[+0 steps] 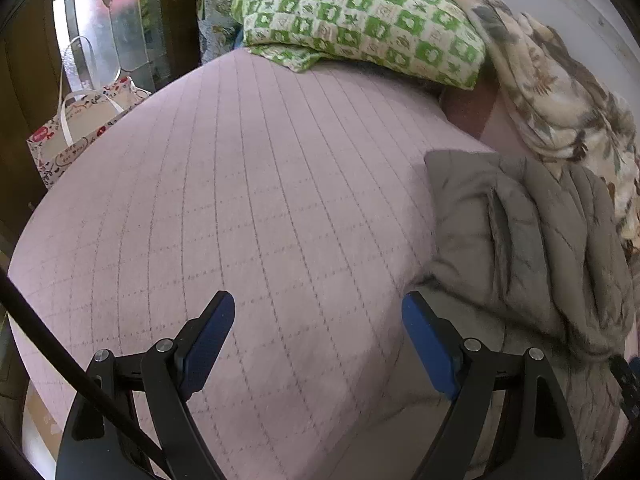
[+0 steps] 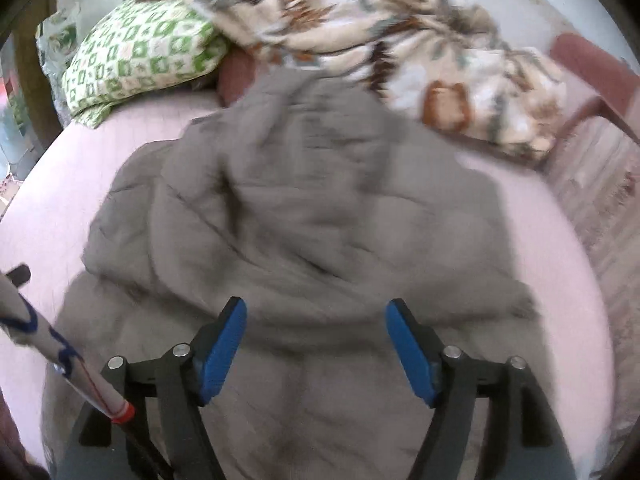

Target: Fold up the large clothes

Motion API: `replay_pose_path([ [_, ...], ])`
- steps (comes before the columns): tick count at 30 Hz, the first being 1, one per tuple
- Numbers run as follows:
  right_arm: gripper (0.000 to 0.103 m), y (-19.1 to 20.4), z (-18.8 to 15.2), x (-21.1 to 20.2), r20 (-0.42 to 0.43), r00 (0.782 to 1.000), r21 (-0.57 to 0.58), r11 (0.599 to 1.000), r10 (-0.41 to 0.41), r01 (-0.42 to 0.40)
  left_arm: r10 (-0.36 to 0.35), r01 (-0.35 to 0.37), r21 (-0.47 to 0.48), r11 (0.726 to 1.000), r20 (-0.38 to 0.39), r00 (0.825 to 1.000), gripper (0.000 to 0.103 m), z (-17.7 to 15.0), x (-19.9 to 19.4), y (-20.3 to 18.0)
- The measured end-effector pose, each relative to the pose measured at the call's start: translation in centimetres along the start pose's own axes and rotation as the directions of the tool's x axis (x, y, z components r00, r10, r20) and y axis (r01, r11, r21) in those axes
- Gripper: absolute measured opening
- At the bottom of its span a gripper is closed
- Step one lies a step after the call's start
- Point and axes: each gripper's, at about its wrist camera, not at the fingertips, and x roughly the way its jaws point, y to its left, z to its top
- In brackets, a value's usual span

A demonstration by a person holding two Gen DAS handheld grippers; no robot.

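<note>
On top of the pink bed (image 1: 240, 200) lies a big crumpled gray coat (image 2: 304, 216), with a green pillow (image 1: 360, 16) behind it, while the left gripper (image 1: 318, 312) and right gripper (image 2: 316, 316) both have jaws wide apart, holding nothing, and no writing can be read.

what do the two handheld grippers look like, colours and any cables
Both look alike: the left gripper and right gripper have black angular linkage arms with silver round pivot pins and flat blue pads lining the jaws. A black cable crosses the left view's corner. A white-wrapped cable with blue cord and a red band crosses the right view's.
</note>
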Motion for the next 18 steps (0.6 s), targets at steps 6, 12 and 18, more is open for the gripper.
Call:
replay_pose_path([
  [6,0.077,-11.1,-6.4,-4.0,-0.046,0.996,0.128,0.988,-0.078,0.084,-0.016,0.017,0.037,0.999,-0.029,0.999,0.085,-3.0,-1.0,0.7],
  [12,0.08,-22.4,-13.3,-6.2,-0.106,0.991,0.344,0.932,-0.085,0.116,-0.164,0.176,0.07,0.982,-0.153,0.974,0.085,-8.0,-2.4,2.6],
  [18,0.082,-30.0,-20.4,-4.5,-0.144,0.986,0.552,0.833,0.082,0.012,-0.284,0.287,-0.03,0.957,-0.265,0.921,0.085,-11.2,-2.3,5.2],
])
